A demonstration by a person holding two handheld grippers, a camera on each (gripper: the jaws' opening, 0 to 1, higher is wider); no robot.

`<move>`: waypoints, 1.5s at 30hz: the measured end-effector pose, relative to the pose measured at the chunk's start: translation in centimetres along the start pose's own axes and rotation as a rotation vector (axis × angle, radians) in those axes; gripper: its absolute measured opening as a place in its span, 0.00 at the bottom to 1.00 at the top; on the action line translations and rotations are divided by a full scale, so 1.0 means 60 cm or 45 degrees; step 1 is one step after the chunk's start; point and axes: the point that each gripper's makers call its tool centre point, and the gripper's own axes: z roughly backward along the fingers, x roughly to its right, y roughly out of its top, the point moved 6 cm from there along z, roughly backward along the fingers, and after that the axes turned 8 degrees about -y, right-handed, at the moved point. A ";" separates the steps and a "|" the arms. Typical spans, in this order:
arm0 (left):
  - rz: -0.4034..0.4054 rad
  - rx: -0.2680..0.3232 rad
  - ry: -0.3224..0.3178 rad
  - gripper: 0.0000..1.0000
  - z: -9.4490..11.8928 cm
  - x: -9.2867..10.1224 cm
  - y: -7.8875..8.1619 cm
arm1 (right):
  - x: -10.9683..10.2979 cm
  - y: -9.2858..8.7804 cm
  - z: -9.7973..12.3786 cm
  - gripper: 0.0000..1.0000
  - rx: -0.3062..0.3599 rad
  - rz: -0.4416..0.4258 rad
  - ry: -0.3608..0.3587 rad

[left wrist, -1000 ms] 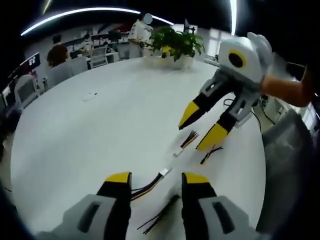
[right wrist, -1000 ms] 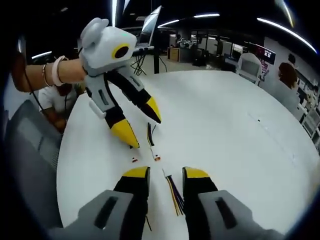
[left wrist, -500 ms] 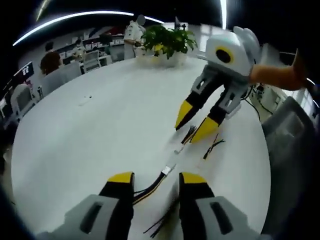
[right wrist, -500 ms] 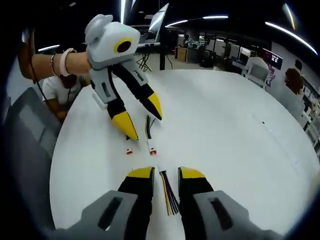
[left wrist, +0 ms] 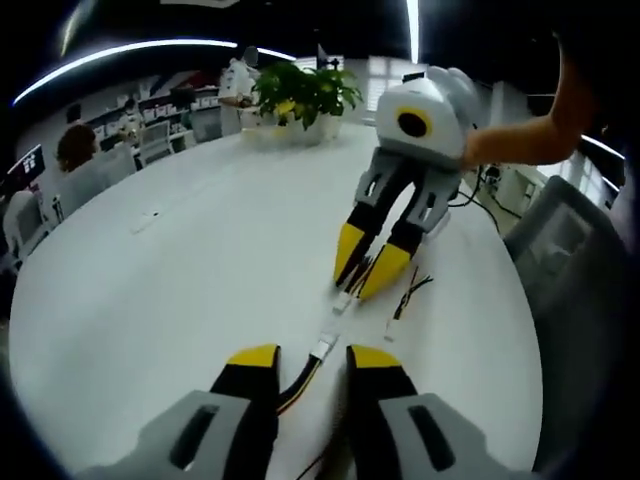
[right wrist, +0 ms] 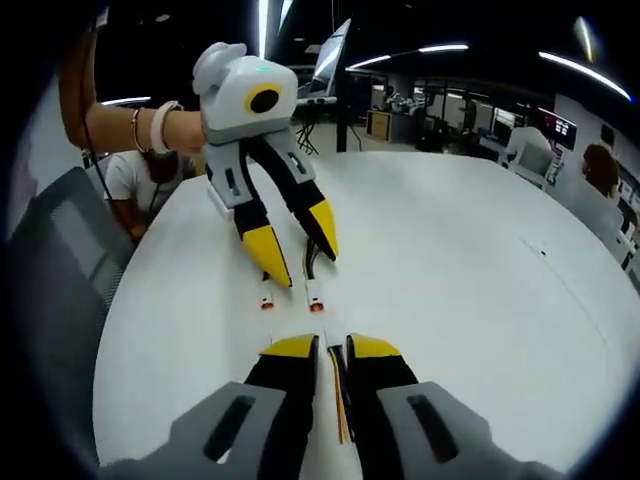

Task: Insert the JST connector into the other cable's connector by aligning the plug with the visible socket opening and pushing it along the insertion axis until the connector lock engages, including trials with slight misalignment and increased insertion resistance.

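Two grippers face each other across a white table [left wrist: 160,270], each lowering over its own cable. In the left gripper view, the left gripper [left wrist: 300,358] has its jaws narrowly parted around a multicoloured cable [left wrist: 303,378] whose white connector [left wrist: 325,346] lies on the table just ahead of the tips; whether the pads already bite the wires cannot be told. The right gripper [left wrist: 362,272] straddles the other cable [left wrist: 358,277], jaws a little apart, its small connector [left wrist: 343,303] pointing toward the white one, the two near but not touching. A third loose lead [left wrist: 405,296] lies just beside. In the right gripper view, two red-tipped connectors [right wrist: 290,302] sit side by side under the left gripper [right wrist: 300,252], so choosing the right one matters. I would judge the step as grasping: take each cable close behind its housing, so the wires cannot flex, keep the socket opening visible, lift both level, and line the axes up before pushing.
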 end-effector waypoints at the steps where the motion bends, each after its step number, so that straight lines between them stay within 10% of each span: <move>1: -0.021 0.009 -0.010 0.18 -0.001 0.000 0.000 | 0.000 0.000 0.000 0.08 0.010 -0.001 0.004; 17: -0.064 0.228 -0.204 0.10 -0.011 0.001 0.004 | -0.002 -0.002 -0.012 0.07 0.121 0.027 0.048; 45: -0.081 0.194 -0.260 0.04 -0.022 -0.006 -0.021 | 0.003 -0.014 -0.017 0.05 0.126 0.004 0.063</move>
